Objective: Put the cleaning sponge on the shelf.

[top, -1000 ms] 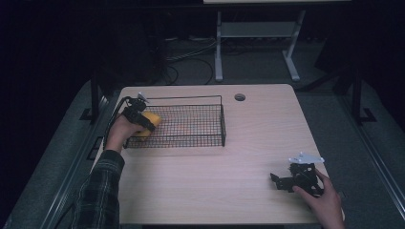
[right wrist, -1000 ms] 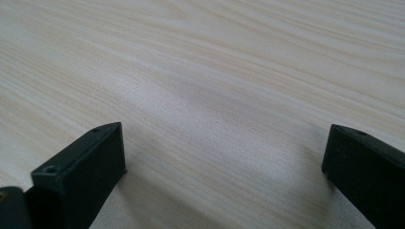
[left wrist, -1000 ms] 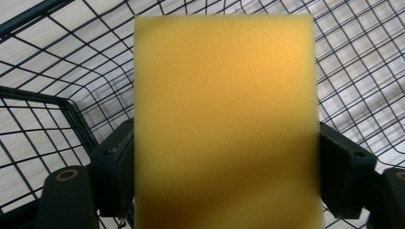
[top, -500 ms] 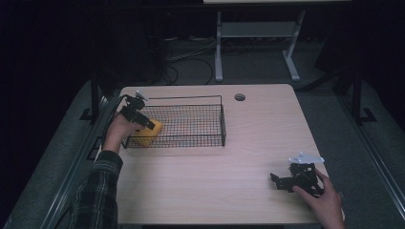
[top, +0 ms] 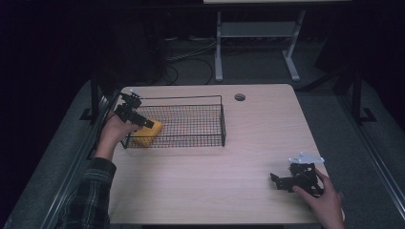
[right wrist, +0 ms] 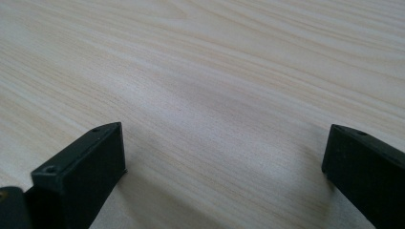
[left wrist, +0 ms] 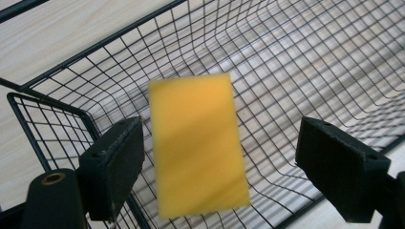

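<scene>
At the table's left, a hand in a plaid sleeve (top: 88, 200) holds the left gripper (top: 145, 123) over the near left corner of a black wire basket (top: 191, 125). Its jaws stand wide apart with nothing pressed between them. Under them lies a yellow sponge (top: 147, 133), on the mesh floor in that same corner, close against the left wall.

The left gripper view looks down past the two black pads (left wrist: 113, 169) at the sponge (left wrist: 196, 143) — a plain yellow rectangle, slightly blurred, flat on the wire grid and clear of both pads. The left pad sits just beside the sponge's long edge; the right pad stands well apart from it. The basket's rim (left wrist: 95, 45) runs across the top of that view, with pale wood showing through the mesh.

The rest of the basket sits toward the table's far left, and a round cable hole (top: 239, 97) marks the tabletop just beyond its right end. The wooden table (top: 215, 191) is bare across the middle.

At the near right corner, the other hand (top: 325, 205) rests the right gripper (top: 279, 181) on the wood, jaws pointing left. The right gripper view shows its two black pads (right wrist: 86, 176) spread wide — only wood grain (right wrist: 215, 95) lies between them.
</scene>
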Demonstrator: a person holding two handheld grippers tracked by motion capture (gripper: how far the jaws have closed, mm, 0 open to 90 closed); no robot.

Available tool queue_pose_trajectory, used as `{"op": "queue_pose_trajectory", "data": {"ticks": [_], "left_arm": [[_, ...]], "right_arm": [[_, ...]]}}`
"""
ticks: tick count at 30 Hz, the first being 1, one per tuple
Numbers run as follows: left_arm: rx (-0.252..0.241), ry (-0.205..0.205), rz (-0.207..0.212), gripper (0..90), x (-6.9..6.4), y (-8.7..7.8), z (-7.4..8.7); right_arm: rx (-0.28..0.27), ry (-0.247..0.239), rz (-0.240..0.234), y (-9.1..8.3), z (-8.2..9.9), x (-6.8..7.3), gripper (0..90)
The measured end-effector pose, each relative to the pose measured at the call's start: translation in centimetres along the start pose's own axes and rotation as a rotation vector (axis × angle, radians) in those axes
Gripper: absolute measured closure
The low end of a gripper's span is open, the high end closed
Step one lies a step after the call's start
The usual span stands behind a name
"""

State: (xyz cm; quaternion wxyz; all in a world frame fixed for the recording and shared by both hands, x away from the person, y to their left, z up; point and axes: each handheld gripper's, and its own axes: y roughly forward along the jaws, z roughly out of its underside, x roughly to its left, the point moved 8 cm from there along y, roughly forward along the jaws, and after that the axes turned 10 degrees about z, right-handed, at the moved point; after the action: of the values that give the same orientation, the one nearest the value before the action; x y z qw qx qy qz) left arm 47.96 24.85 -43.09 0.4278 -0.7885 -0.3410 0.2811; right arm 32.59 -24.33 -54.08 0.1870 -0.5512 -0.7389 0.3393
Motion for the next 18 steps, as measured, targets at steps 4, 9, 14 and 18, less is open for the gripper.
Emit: {"op": "queue_pose_trajectory", "data": {"ticks": [4, 9, 14, 18], "left_arm": [[-0.026, 0.011, 0.002, 16.5, -0.8, -0.8, 0.4], [-0.039, 0.022, 0.002, 16.6, -1.6, -1.5, 1.2], [-0.078, 0.038, 0.003, 16.6, -3.0, -2.4, 2.4], [-0.098, 0.048, 0.005, 16.7, -4.1, -3.0, 3.5]], "right_arm": [[0.000, -0.001, 0.000, 0.0, 0.0, 0.0, 0.1], [0.000, -0.001, 0.000, 0.0, 0.0, 0.0, 0.1], [0.000, -0.001, 0.000, 0.0, 0.0, 0.0, 0.1], [0.000, -0.002, 0.001, 0.0, 0.0, 0.0, 0.1]]}}
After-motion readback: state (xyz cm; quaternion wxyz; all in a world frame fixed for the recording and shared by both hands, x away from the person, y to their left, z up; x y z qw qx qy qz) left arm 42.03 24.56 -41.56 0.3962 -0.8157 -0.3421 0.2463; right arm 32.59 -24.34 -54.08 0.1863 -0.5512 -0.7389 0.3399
